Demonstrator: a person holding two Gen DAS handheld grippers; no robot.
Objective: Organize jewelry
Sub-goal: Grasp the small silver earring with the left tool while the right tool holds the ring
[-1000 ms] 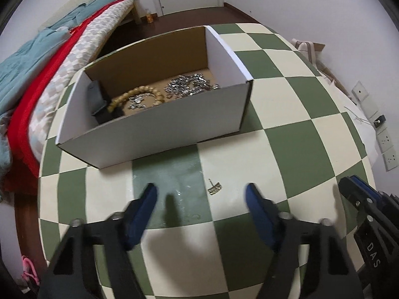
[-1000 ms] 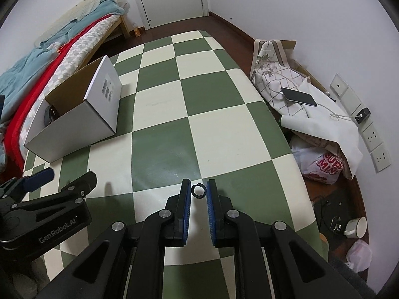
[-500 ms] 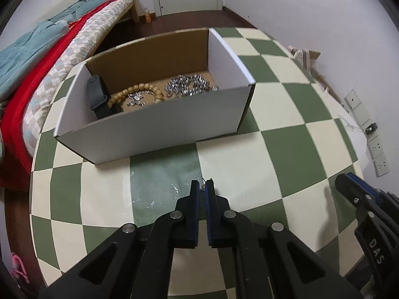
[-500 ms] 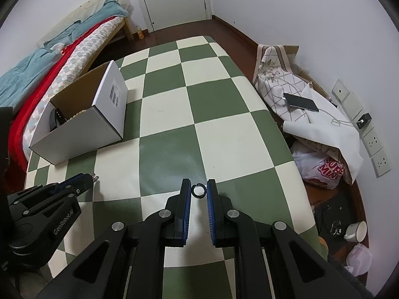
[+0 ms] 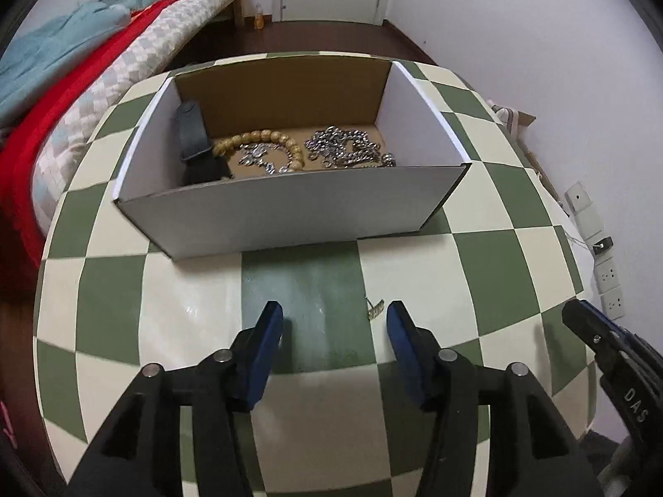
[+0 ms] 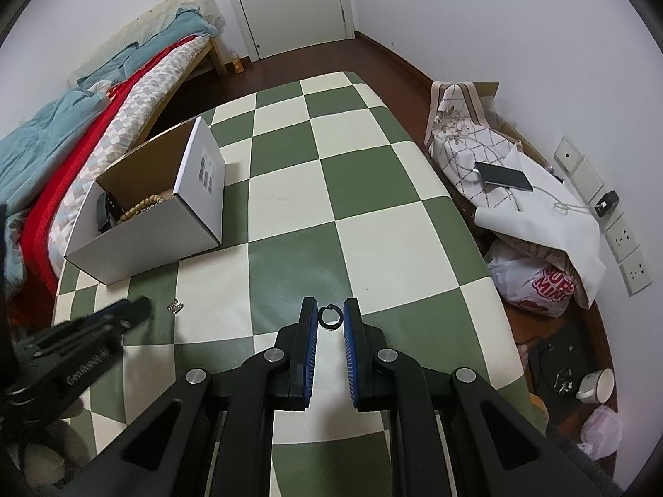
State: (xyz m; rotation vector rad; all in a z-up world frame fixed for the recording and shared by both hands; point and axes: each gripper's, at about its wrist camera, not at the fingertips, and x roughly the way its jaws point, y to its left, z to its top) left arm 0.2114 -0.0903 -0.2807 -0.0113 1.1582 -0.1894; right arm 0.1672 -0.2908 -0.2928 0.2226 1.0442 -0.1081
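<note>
A white cardboard box (image 5: pixel 290 211) (image 6: pixel 157 227) stands on the green-and-cream checked table (image 5: pixel 414 265). It holds a wooden bead bracelet (image 5: pixel 265 141), a silver chain (image 5: pixel 348 149) and a black watch (image 5: pixel 192 136). A small metal pin (image 5: pixel 375 310) (image 6: pixel 176 305) lies on the table in front of the box. My left gripper (image 5: pixel 333 323) (image 6: pixel 124 310) hangs over it with its jaws opening; the pin lies just inside the right finger, untouched. My right gripper (image 6: pixel 330 319) (image 5: pixel 613 356) is shut on a small black ring (image 6: pixel 330 317) above the table.
A bed with red and blue bedding (image 6: pixel 62 145) runs along the table's left side. On the floor to the right lie bags (image 6: pixel 534 285), a phone (image 6: pixel 503 174) on a cable and a cup (image 6: pixel 596 385). Wall sockets (image 6: pixel 621 240) are at the far right.
My left gripper closed over the pin half a second ago and has opened again; the pin still lies on the table. The right gripper still holds the ring.
</note>
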